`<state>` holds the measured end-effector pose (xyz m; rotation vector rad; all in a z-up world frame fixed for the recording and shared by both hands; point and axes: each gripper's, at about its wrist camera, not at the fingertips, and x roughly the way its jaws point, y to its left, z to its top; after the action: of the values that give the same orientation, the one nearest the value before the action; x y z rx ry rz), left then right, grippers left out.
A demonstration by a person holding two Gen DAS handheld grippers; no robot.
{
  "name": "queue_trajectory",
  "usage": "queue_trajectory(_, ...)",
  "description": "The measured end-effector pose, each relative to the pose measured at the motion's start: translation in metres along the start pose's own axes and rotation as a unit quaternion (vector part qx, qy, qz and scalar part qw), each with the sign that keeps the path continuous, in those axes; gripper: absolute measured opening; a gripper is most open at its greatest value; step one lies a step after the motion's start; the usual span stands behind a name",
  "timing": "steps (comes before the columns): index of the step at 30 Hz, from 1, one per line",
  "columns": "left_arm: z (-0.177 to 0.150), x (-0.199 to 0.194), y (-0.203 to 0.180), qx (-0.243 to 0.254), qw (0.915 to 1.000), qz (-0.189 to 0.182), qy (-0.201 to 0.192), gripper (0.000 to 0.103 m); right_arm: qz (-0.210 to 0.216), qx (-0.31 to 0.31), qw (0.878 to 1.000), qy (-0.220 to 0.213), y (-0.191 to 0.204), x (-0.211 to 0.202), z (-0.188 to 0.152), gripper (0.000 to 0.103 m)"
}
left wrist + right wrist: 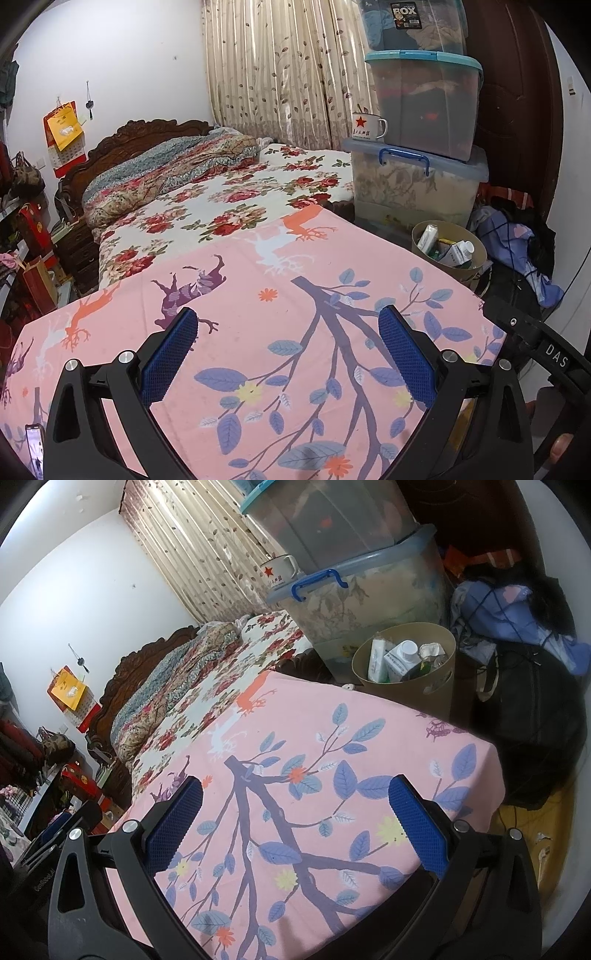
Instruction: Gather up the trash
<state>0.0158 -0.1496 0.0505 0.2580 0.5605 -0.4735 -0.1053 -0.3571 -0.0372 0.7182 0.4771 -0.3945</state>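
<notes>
Right wrist view shows the right gripper [295, 827] spread wide and empty above the pink cloth [332, 775], with the tan bin [406, 686] just past its far edge already holding cartons and bottles. The left gripper [288, 354] also hangs wide and empty. No loose trash shows on the cloth, so collecting looks nearly done; the next move calls for searching out any remaining piece.

The near cloth [332, 258] is pink with blue-leaved purple branches and orange, white and purple deer. The far bedsheet [221, 199] shows red roses on white. The bin [406, 686] is tan.
</notes>
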Motion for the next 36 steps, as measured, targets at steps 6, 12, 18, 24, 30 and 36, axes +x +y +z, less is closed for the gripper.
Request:
queue_trajectory(6,-0.001,0.0014,0.0012,0.001,1.0,0.002,0.002,0.094,0.0,0.001,1.0,0.002,0.0003,0.0014,0.0008,0.1)
queue_trajectory(12,-0.0033,0.0039,-0.0011,0.011,0.9999,0.006,0.004,0.094,0.0,0.002,1.0,0.002,-0.0005,0.0021,0.0006,0.1)
queue_trajectory(18,-0.0037,0.0042,-0.005,0.02,0.9998,0.008,0.004,0.094,0.001,0.005,1.0,-0.002,-0.0042,0.0014,0.0006,0.1)
queue_trajectory(24,-0.0037,0.0045,-0.0052,0.02,0.9997,0.01,0.006,0.094,0.001,0.007,1.0,0.002,-0.0058,0.0018,0.0003,0.1)
queue_trajectory(30,-0.0038,0.0048,-0.0047,0.02,0.9997,0.011,0.006,0.094,0.001,0.007,1.0,0.001,-0.0056,0.0016,0.0,0.1)
queue_trajectory(36,-0.0037,0.0049,-0.005,0.021,0.9997,0.011,0.006,0.095,0.001,0.006,1.0,0.001,-0.0057,0.0017,0.0003,0.1)
